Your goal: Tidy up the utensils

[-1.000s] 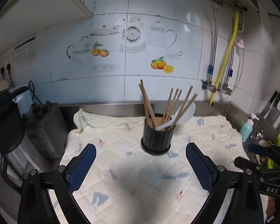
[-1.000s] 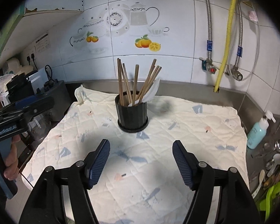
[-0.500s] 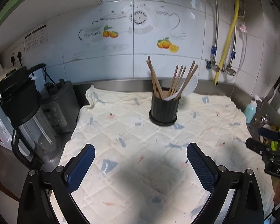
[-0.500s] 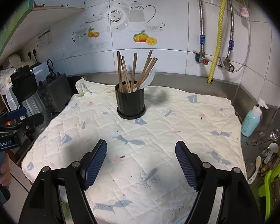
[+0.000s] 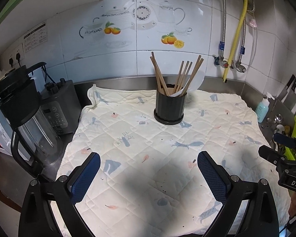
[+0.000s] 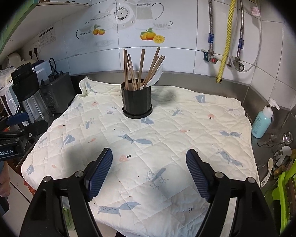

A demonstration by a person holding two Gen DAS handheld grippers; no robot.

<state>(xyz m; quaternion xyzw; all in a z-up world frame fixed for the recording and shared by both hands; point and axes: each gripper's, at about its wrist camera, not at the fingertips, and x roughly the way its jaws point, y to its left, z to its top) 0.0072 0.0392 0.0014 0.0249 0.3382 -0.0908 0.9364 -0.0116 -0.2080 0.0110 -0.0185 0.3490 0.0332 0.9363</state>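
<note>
A black ribbed utensil holder (image 5: 169,108) (image 6: 137,102) stands upright on a white quilted cloth (image 5: 128,138) (image 6: 167,130) near the back wall. Several wooden chopsticks (image 5: 180,75) (image 6: 141,67) and a white spoon (image 5: 196,80) (image 6: 157,74) stick out of it. My left gripper (image 5: 148,156) is open over the cloth's near part, well short of the holder, with nothing between its blue pads. My right gripper (image 6: 149,152) is likewise open and empty, short of the holder. Each gripper also shows at the edge of the other's view.
A blender jug (image 5: 27,118) and a dark appliance (image 5: 59,106) stand left of the cloth. On the right are a blue soap bottle (image 6: 263,120), loose spoons (image 6: 282,154), a green rack (image 6: 292,177) and knives (image 5: 290,92). Pipes run down the tiled wall.
Both grippers have drawn back from the holder, which now looks smaller and farther off, with more cloth in between. The right jaws stand slightly wider. The holder has not moved.
</note>
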